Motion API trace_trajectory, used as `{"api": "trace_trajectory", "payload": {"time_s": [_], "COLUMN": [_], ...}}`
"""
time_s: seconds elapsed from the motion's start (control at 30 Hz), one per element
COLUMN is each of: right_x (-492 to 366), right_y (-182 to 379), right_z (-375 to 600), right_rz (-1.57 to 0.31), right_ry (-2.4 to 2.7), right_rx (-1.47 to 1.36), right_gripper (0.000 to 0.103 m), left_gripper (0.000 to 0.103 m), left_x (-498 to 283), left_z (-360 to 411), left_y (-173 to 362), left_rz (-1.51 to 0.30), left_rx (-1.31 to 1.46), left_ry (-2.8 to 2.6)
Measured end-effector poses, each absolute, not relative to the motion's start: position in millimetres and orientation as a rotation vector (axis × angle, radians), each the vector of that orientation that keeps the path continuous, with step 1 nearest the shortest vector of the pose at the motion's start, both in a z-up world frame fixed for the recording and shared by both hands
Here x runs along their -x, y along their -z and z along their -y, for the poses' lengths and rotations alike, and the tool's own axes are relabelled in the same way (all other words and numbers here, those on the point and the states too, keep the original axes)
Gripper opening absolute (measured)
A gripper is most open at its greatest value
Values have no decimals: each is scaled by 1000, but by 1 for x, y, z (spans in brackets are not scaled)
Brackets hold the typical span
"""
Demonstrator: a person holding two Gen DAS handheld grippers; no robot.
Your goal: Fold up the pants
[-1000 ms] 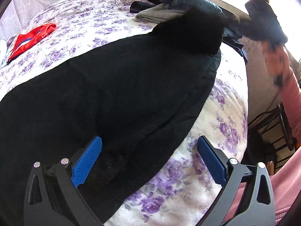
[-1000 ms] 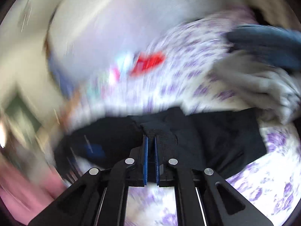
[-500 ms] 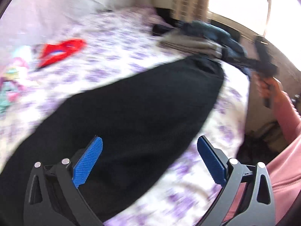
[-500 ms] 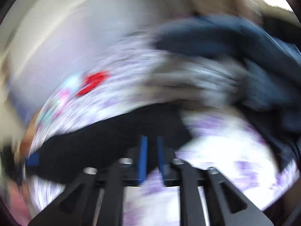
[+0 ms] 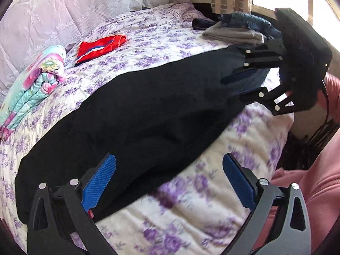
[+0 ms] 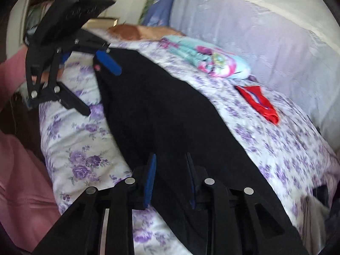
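Black pants (image 5: 148,110) lie flat in a long strip across the purple-flowered bedspread (image 5: 212,201). My left gripper (image 5: 170,159) hovers open over their near end, one blue pad above the cloth and the other above the bedspread. From the right wrist view it (image 6: 102,91) sits wide open at the pants' (image 6: 170,110) far end. My right gripper (image 5: 233,88) is at the opposite end of the pants, by the clothes pile. Its jaws (image 6: 170,157) are closing, a narrow gap still between the pads, with black cloth under and between them and not pinched.
A red garment (image 5: 99,46) and a folded pastel blanket (image 5: 36,85) lie towards the pillows (image 5: 63,10). A pile of folded grey and denim clothes (image 5: 238,29) sits at the bed's far corner. The bed's edge and a person's pink sleeve (image 5: 314,180) are on the right.
My right gripper let go of the pants fold it was pinching, rolled over and swung to the pants' end. The lifted end now lies flat. My left gripper drew back, still open.
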State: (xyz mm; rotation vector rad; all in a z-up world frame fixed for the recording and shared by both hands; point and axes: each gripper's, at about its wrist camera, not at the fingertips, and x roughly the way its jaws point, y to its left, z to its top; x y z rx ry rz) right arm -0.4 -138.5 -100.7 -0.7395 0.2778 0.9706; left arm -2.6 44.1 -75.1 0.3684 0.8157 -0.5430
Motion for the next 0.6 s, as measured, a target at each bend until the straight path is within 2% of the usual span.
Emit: {"api": "trace_trajectory", "payload": {"time_s": [0.23,0.3,0.37,0.6], "right_x": [15,13,12,29], "right_y": [128,131,129,86], "right_z": [123,117,113,139], "right_rz": [-271,-265,-275,-223], "right_ry": [-906,-877,-870,-877], "right_rx": [1015,1048,1045,941], "right_gripper": [22,12,7,6], "left_gripper": [98,98,98,98], "left_x": [-9,-10,-10,-9], "left_z": [-73,-77,-79,-93], "left_y": [88,91,93,88], "left_rz": [-840,-838,-827,-811], "left_rx": [-335,-326,-319,-324], "left_ry": [525,530,541,500]}}
